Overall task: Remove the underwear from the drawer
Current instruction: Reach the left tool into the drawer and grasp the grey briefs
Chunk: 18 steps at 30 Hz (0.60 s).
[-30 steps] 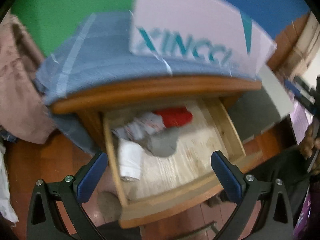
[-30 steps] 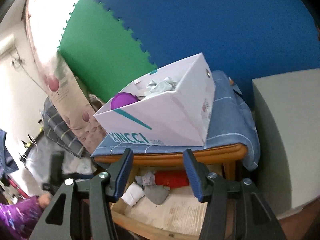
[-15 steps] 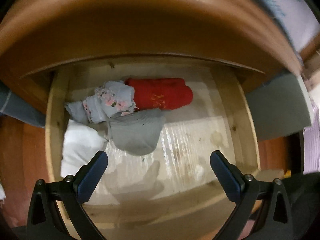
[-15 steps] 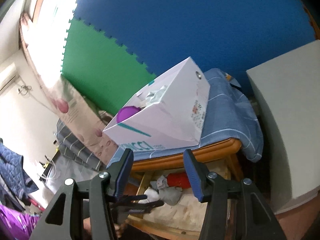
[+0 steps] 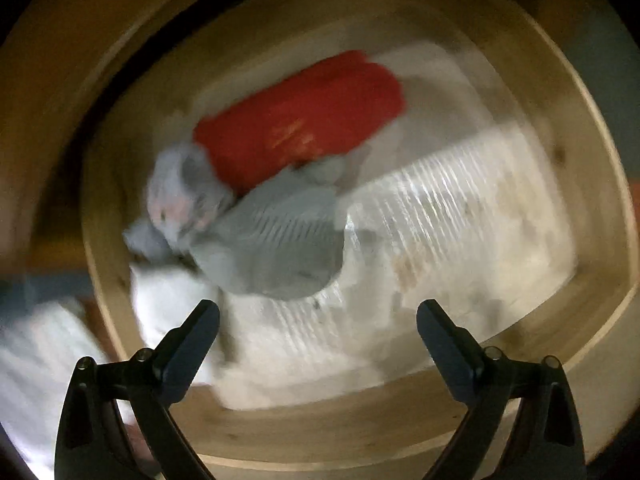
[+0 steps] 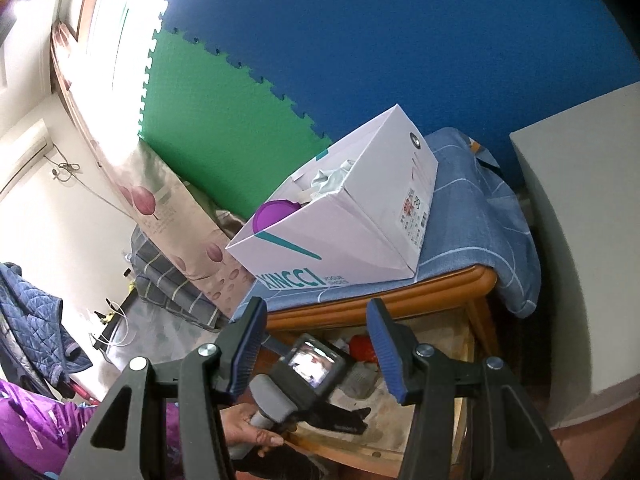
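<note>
Left gripper (image 5: 318, 320) being held wide open, empty, above grey underwear (image 5: 276, 236) in drawer (image 5: 320, 428); fingers best centred over bunched fold before closing. Right gripper (image 6: 316, 344) open, empty.

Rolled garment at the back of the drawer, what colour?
Red, with a faint lighter mark on it; clearest in the left wrist view, though blurred.

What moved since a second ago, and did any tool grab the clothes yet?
The left tool dived from in front of the nightstand down into the open drawer, nearing the grey underwear, jaws wide, gripping nothing. The right tool drifted only slightly, open above the drawer. The red roll, the grey underwear and the white shoebox stayed put.
</note>
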{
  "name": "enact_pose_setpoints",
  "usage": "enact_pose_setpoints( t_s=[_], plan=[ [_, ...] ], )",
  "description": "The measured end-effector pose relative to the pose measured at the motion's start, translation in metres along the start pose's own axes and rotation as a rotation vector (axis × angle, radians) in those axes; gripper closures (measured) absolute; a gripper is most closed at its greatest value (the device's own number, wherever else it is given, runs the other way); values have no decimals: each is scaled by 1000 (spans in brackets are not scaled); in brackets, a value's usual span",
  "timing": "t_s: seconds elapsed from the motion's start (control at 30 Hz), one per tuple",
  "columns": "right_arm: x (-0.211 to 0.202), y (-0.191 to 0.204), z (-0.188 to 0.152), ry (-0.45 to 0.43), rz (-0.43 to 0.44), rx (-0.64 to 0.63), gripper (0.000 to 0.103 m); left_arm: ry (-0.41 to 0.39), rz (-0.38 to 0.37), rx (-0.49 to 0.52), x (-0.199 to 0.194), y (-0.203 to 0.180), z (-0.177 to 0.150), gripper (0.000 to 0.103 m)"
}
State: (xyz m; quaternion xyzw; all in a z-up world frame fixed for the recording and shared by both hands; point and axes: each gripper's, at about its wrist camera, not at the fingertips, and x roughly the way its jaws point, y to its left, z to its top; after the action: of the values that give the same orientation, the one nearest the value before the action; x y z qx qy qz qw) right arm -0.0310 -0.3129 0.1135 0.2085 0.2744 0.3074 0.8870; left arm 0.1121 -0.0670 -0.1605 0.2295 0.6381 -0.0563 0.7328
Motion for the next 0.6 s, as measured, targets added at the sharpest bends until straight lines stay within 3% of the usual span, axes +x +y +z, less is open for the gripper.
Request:
enact_pose_setpoints(
  t_s=[0.1, 0.27, 0.43, 0.6],
  plan=[
    [-1, -4, 0, 4, 8, 20, 50, -11, 100, 150, 0, -22, 5, 4],
    [-2, -9, 0, 4, 13, 42, 50, 16, 149, 294, 15, -31, 13, 4],
    [3, -12, -1, 27, 8, 62, 50, 0, 81, 433, 26, -33, 10, 8],
    [7, -15, -1, 34, 4, 76, 50, -15, 1, 479, 31, -19, 13, 17]
  ],
)
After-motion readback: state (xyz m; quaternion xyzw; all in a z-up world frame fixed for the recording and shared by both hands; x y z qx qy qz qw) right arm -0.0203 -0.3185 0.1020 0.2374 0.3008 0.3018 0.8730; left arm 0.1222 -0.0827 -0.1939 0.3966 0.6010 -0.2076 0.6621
